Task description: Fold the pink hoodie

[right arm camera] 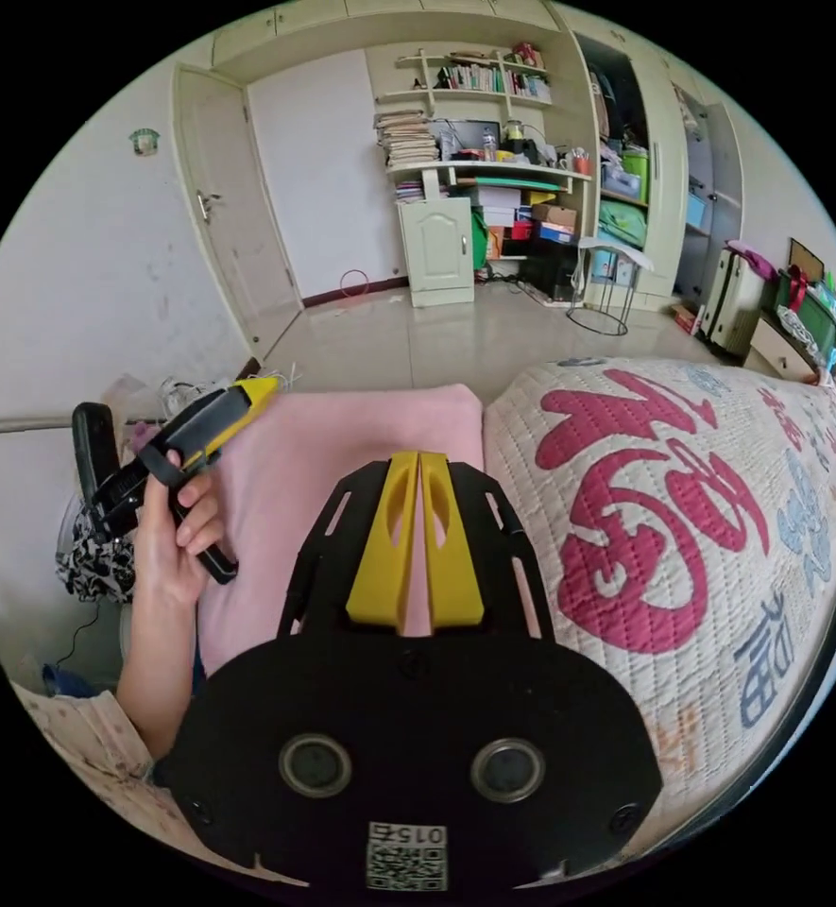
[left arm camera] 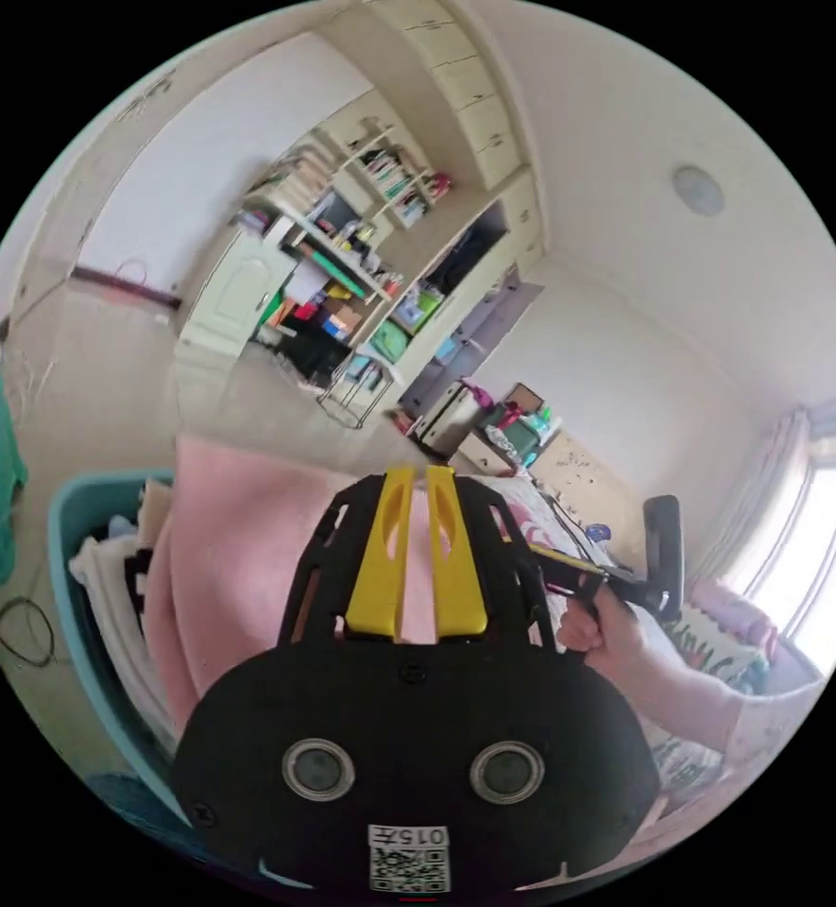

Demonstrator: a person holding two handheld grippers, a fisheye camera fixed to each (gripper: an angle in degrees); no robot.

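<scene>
In the left gripper view my left gripper [left arm camera: 416, 472] has its yellow jaws drawn close, tips a thin slit apart, with pink cloth showing behind the slit; I cannot tell whether they pinch it. The pink hoodie [left arm camera: 233, 557] lies under and ahead of the jaws, its far edge straight against the pale floor [left arm camera: 115, 397], which is open up to the shelving [left arm camera: 361, 255]. To one side a teal basket [left arm camera: 68, 567] of laundry sits against the hoodie's edge. On the other side a hand [left arm camera: 611, 628] holds the right gripper [left arm camera: 658, 557] over the bed. In the right gripper view my right gripper [right arm camera: 418, 460] has its jaws pressed almost together above the hoodie [right arm camera: 342, 453], and I cannot tell if cloth is caught. The hoodie's long edge runs against the quilted bedspread [right arm camera: 682, 529], which spreads wide beside it. The other hand [right arm camera: 167, 543] holds the left gripper [right arm camera: 252, 387] at the hoodie's outer edge.
</scene>
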